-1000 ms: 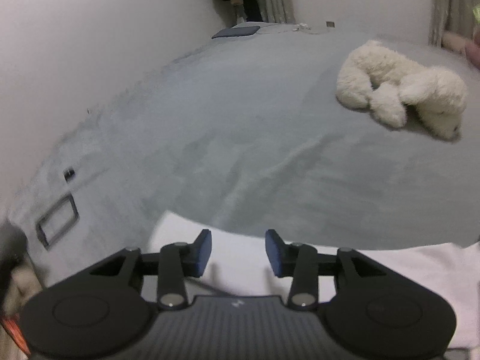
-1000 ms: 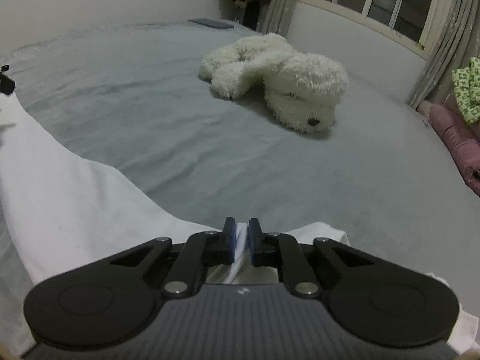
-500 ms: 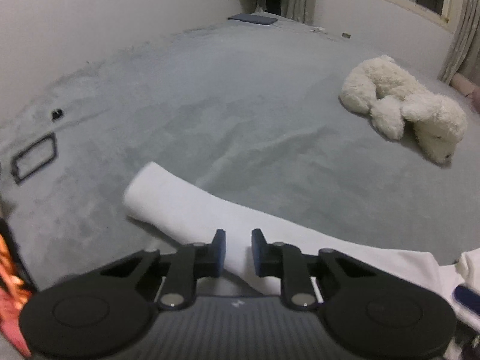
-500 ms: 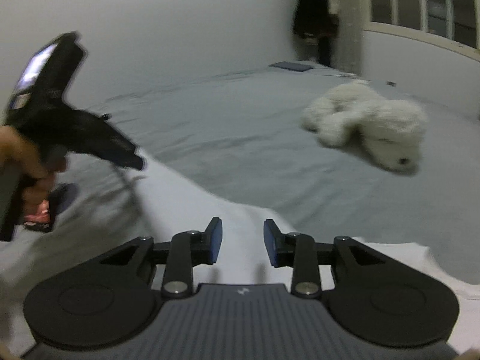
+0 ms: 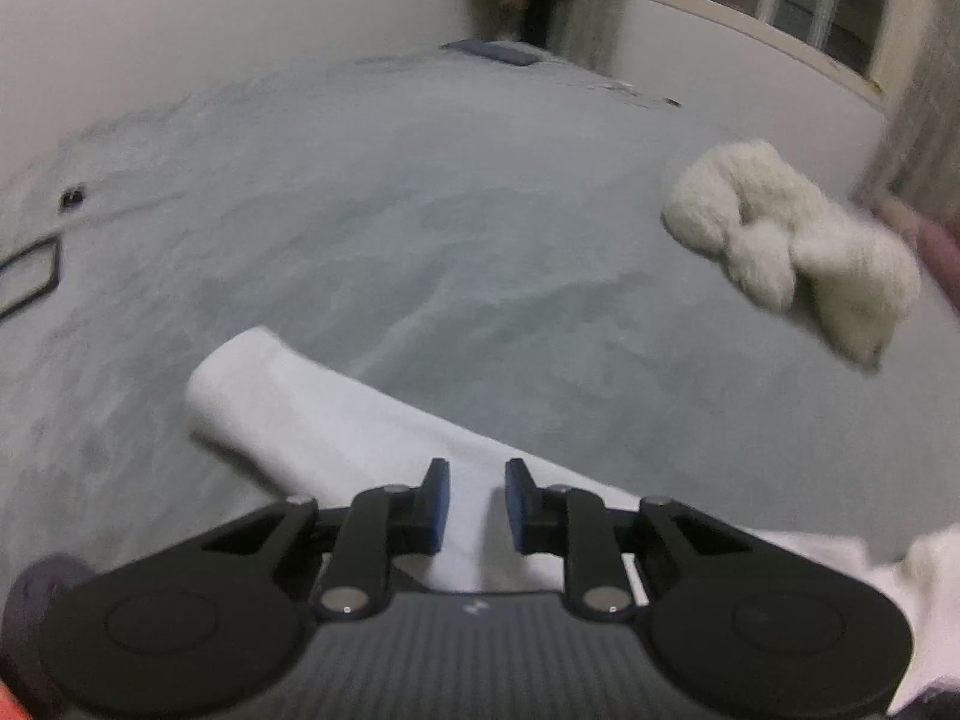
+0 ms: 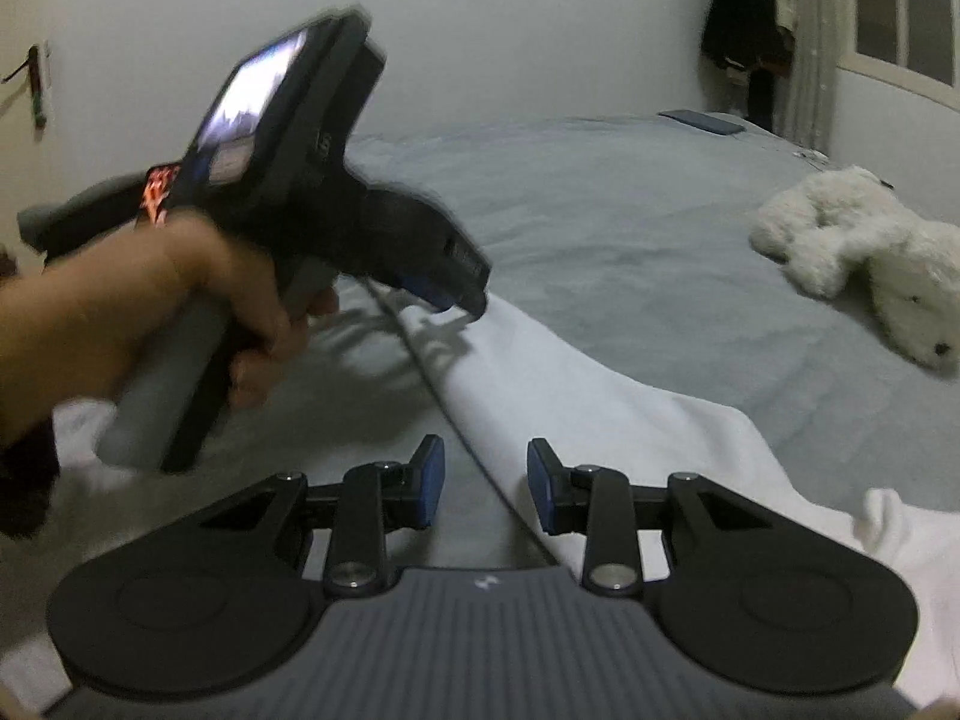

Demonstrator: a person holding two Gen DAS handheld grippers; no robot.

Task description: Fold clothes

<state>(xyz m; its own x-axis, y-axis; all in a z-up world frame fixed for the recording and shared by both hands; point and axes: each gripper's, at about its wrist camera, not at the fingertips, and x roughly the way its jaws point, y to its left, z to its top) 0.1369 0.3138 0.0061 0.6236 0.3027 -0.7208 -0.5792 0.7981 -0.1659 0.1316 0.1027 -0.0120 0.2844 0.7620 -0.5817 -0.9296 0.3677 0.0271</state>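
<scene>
A white plush toy (image 6: 864, 264) lies on its side on the grey bed cover (image 5: 420, 228), well out toward the window (image 5: 780, 6) side. A flat dark blue item (image 5: 492, 51) rests at the far end, beneath dark clothing (image 6: 744, 30) hanging beside a curtain (image 6: 810, 42).

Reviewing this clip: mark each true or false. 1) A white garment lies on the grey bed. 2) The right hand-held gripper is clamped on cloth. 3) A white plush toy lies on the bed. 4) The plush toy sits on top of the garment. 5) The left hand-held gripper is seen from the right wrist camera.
1) True: the white garment lies on the grey bed.
2) False: the right hand-held gripper has a clear gap between its jaws, nothing pinched.
3) True: the plush toy lies there.
4) False: it lies apart from the garment, on bare bed.
5) True: the left hand-held gripper shows there, held in a hand.
</scene>
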